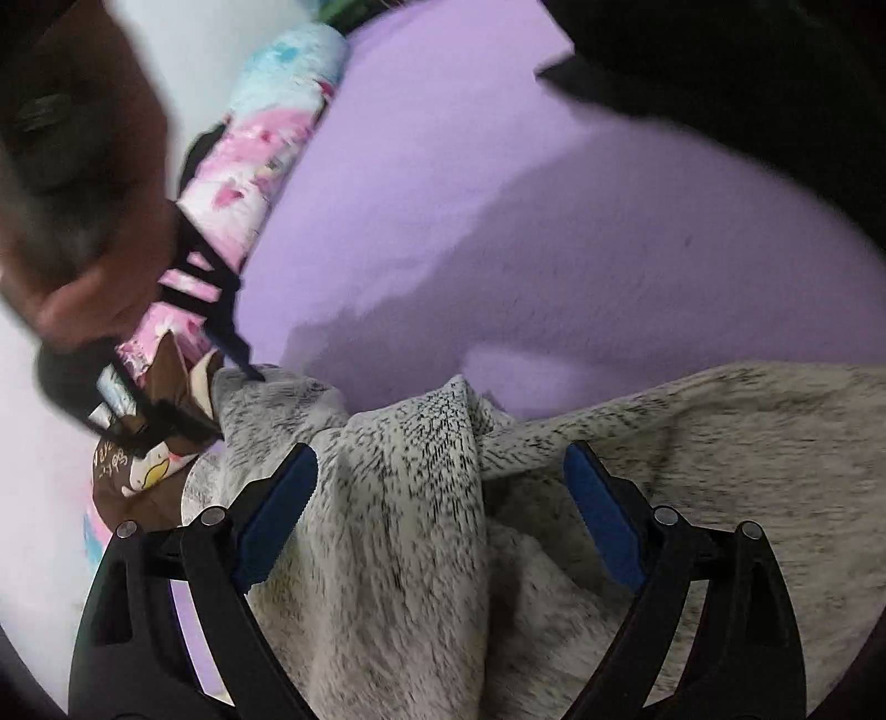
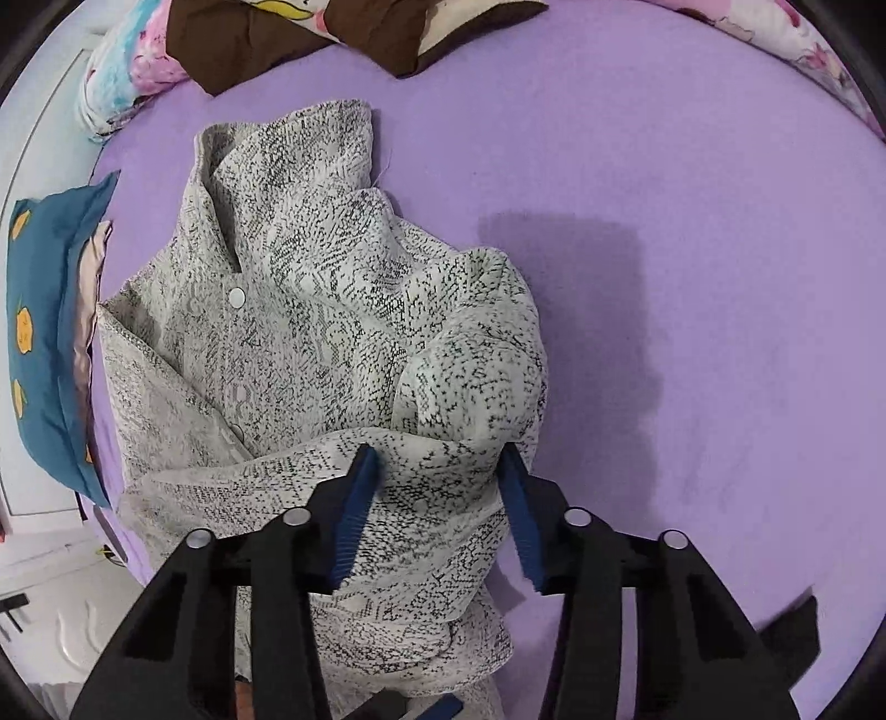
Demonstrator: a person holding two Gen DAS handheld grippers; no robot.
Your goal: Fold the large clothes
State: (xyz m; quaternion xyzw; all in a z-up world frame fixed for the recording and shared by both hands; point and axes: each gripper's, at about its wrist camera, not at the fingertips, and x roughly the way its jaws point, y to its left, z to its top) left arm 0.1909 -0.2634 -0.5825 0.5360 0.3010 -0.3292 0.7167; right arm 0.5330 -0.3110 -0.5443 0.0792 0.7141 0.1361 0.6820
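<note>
A large white jacket with black speckles (image 2: 310,354) lies crumpled on a purple bed sheet (image 2: 692,232), with a snap button (image 2: 237,297) on its front. My right gripper (image 2: 437,459) is open, its blue pads either side of a fold of the jacket near the lower edge. In the left wrist view the same jacket (image 1: 421,498) fills the lower frame. My left gripper (image 1: 443,471) is open above a raised ridge of the fabric. The other gripper (image 1: 183,310) and the hand holding it show at the left, its tip at the jacket's edge.
A rolled pink and blue patterned blanket (image 1: 271,133) and a brown cushion (image 2: 260,39) lie at the bed's far side. A teal pillow (image 2: 44,332) lies at the left edge of the bed. White furniture (image 2: 50,581) stands beside the bed. A dark cloth (image 1: 747,66) hangs at top right.
</note>
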